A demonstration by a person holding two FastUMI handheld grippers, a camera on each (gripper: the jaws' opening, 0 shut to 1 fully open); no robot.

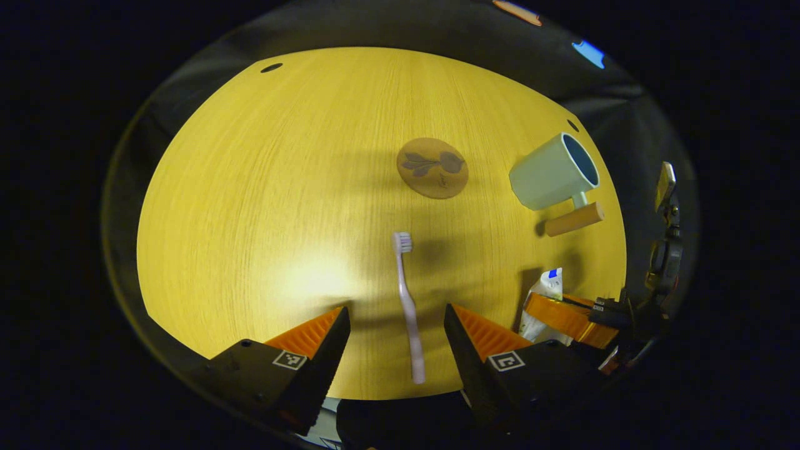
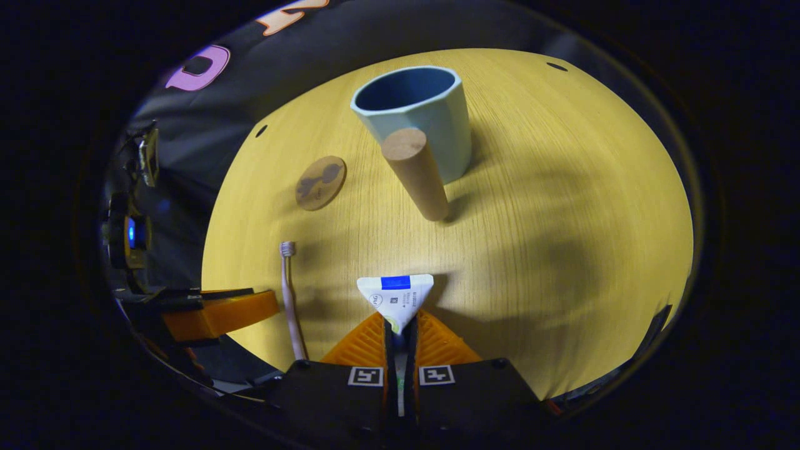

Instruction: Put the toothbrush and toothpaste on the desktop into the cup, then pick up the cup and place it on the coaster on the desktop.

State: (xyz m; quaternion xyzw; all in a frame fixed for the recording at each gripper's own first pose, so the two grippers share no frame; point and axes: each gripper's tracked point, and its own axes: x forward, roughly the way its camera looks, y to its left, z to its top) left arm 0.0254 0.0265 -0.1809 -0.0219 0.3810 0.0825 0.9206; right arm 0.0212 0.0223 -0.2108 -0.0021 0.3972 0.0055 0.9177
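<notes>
Nothing is in the cup (image 2: 415,115) yet, we judge: it stands on the bench (image 1: 262,206) off the coaster (image 1: 432,167), the toothbrush (image 1: 409,306) lies between our left gripper's (image 1: 397,337) wide fingers, and our right gripper (image 2: 400,340) pinches the toothpaste (image 2: 395,297).

Warm glare, soft shadows (fisheye-bent edges)

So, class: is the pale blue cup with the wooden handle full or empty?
Empty. The pale blue cup stands upright, its dark inside bare; the toothbrush lies on the table and the toothpaste tube sits between the right gripper's fingers.
</notes>
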